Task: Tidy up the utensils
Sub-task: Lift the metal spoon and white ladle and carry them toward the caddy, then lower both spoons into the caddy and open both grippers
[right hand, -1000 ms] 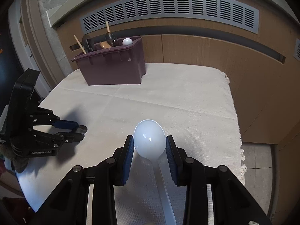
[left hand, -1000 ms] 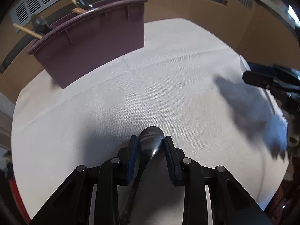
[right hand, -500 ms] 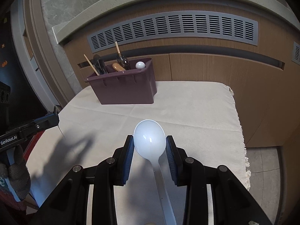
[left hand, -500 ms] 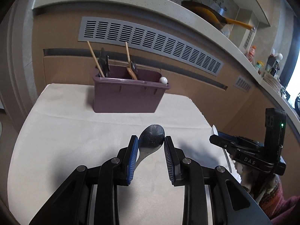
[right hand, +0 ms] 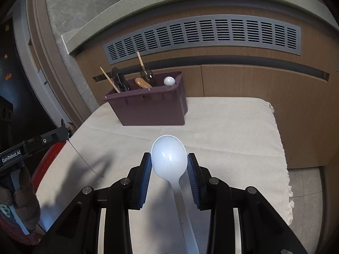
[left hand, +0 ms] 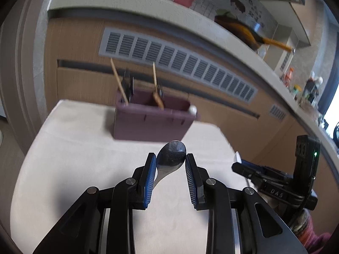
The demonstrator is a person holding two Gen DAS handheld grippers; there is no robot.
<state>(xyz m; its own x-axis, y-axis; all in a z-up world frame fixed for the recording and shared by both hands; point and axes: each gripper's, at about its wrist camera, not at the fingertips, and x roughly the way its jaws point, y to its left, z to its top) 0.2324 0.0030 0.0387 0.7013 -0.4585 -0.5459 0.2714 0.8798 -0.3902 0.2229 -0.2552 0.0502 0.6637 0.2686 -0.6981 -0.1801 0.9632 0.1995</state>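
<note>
Two spoons in hand. Left wrist view: left gripper (left hand: 171,162) clamped on the metal spoon (left hand: 170,158) by the bowl, held above the cloth-covered table (left hand: 70,160) — purple utensil bin (left hand: 151,124) at the far end. Right wrist view: right gripper (right hand: 169,163) clamped on the white plastic spoon (right hand: 169,157), handle running back between the fingers — bin far left, already holding several utensils.
</note>
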